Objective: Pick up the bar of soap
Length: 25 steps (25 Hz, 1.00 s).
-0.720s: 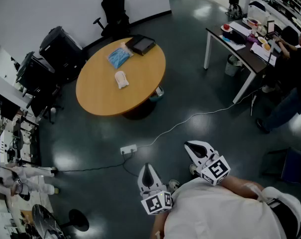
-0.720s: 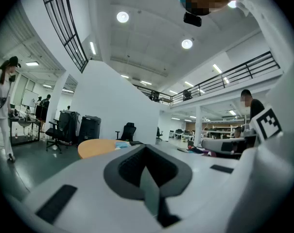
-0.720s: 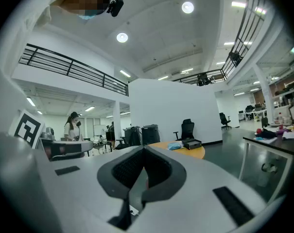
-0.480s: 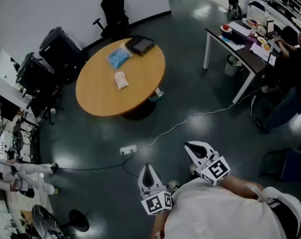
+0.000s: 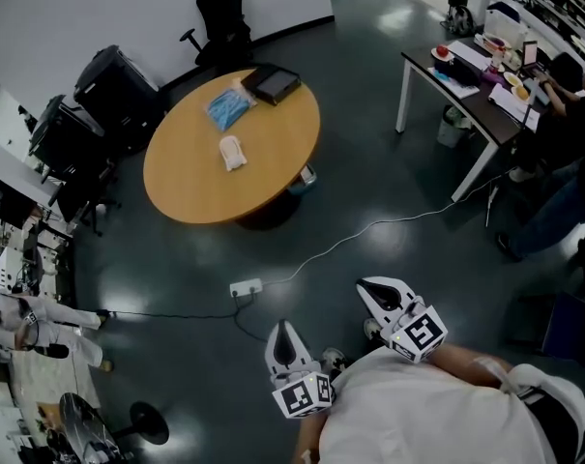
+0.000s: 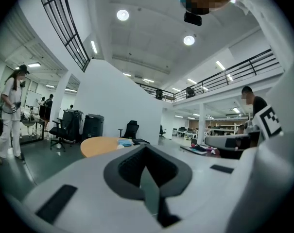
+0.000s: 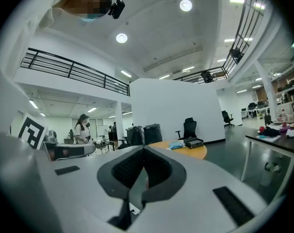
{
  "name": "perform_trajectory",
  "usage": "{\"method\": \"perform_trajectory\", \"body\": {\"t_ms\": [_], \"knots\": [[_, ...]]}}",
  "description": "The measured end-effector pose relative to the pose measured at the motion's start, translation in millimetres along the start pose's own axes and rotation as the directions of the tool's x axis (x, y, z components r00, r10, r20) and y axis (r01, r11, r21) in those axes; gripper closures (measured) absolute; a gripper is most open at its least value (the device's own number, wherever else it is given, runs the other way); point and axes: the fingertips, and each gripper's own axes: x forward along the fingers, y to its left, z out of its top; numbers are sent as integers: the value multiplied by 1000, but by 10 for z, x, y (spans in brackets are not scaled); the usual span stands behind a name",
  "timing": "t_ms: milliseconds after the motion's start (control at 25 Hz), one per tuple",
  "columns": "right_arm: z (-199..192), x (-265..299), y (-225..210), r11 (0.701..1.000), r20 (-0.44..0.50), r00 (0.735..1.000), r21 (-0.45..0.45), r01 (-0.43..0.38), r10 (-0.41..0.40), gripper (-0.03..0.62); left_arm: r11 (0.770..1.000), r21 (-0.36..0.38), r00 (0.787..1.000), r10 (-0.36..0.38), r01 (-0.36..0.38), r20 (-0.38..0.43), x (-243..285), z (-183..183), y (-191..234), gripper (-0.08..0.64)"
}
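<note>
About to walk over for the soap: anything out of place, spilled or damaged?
Nothing spilled or broken. On the round wooden table, the pale bar of soap, blue packet and dark flat box lie tidy. Only oddity: a white power strip and its white cable trail loose across the dark floor between you and the table.

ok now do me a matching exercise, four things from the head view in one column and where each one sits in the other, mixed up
Things
1. bar of soap
2. blue packet
3. dark box
4. white power strip

Places
A. on the floor, between table and person
B. at the far rim of the round table, rightmost thing on it
C. near the middle of the table
D. on the table, beyond the soap, beside the box

Pairs: 1-C, 2-D, 3-B, 4-A
</note>
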Motion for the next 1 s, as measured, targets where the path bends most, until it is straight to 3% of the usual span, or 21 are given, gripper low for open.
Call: {"method": "perform_trajectory", "body": {"t_ms": [320, 560, 800, 1000], "knots": [[-267, 148, -274, 996, -73, 993, 10, -91, 92, 578, 993, -22, 993, 120, -120, -23, 226, -137, 19, 557], [-254, 718, -530, 994, -72, 992, 30, -105, 107, 578, 986, -27, 987, 163, -163, -7, 663, -21, 276, 557], [-239, 1773, -738, 998, -58, 996, 8, -70, 70, 578, 992, -10, 992, 125, -125, 27, 1638, 100, 858, 557], [-63, 2966, -890, 1000, -12, 1000, -5, 25, -25, 578, 999, 25, 999, 30, -31, 40, 2755, 315, 1640, 557]]}}
